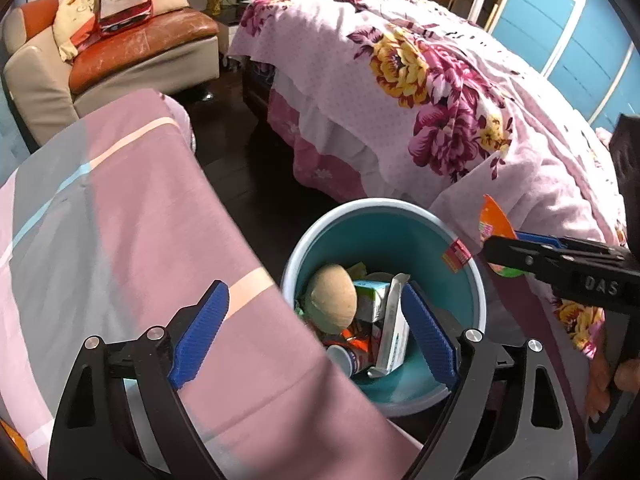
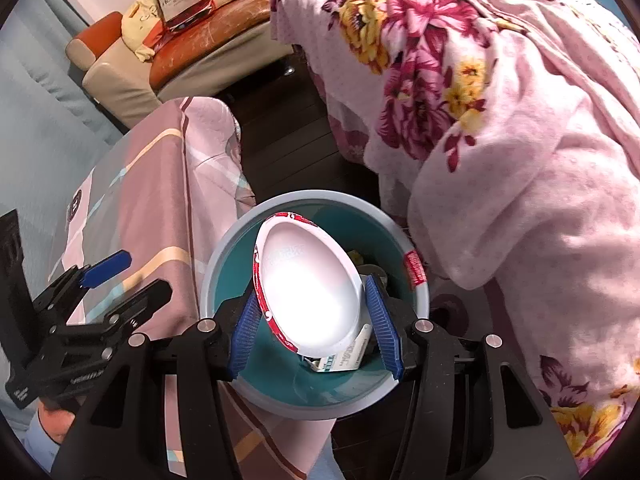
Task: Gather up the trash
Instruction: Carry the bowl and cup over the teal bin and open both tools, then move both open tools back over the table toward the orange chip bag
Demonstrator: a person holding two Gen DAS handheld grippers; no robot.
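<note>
Over the bin, the right gripper grips a paper bowl by its rim, bowl tilted, directly above the opening. Left gripper hangs spread, empty, above the trash inside. Drop is straight down.

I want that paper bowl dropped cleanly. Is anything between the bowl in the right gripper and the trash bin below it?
Nothing visible blocks it. The right gripper holds the paper bowl directly over the open trash bin; only trash already inside, like the carton, lies beneath. The left gripper stands open, off to the side.
</note>
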